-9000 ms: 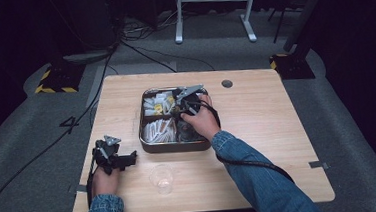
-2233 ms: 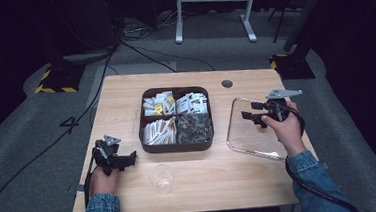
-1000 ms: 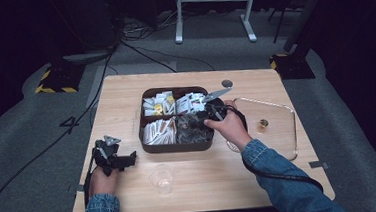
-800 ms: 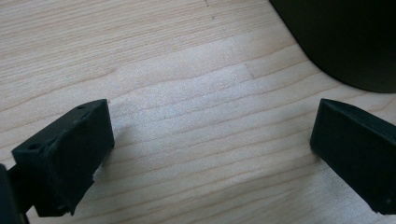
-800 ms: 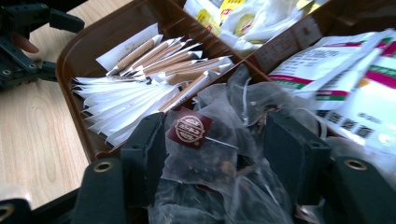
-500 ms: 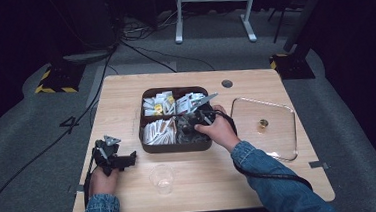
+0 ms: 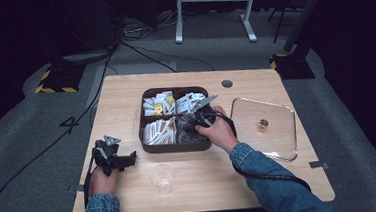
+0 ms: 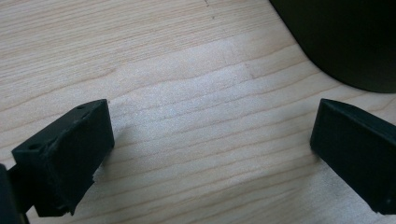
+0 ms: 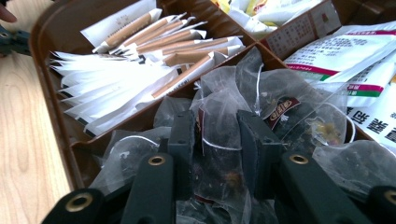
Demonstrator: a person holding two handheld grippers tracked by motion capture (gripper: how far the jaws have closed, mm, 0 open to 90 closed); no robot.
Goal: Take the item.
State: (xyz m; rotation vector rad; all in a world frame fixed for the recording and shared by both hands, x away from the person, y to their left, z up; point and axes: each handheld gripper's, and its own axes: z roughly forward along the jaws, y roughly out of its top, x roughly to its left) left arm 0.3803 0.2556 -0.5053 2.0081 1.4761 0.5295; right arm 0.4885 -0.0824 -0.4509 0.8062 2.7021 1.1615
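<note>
Pinching a red-labelled mesh tea bag (image 9: 219, 140), right gripper (image 9: 212, 140) fingers just closed; left gripper (image 8: 210, 144) fingers wide.

Translucent mesh tea bag (image 9: 219, 135) upright in tray's compartment

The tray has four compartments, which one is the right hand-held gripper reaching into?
The near-right compartment, the one with mesh tea bags; the others hold paper sachets and sticks.

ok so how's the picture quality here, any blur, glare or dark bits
High view: table evenly lit, the room around it nearly black, faint glare on the clear lid. Left gripper view: wood grain sharp, a pale sheen patch, black fingers slightly soft. Right gripper view: tea bag between the fingers sharp, arms at the bottom edge blurred.
</note>
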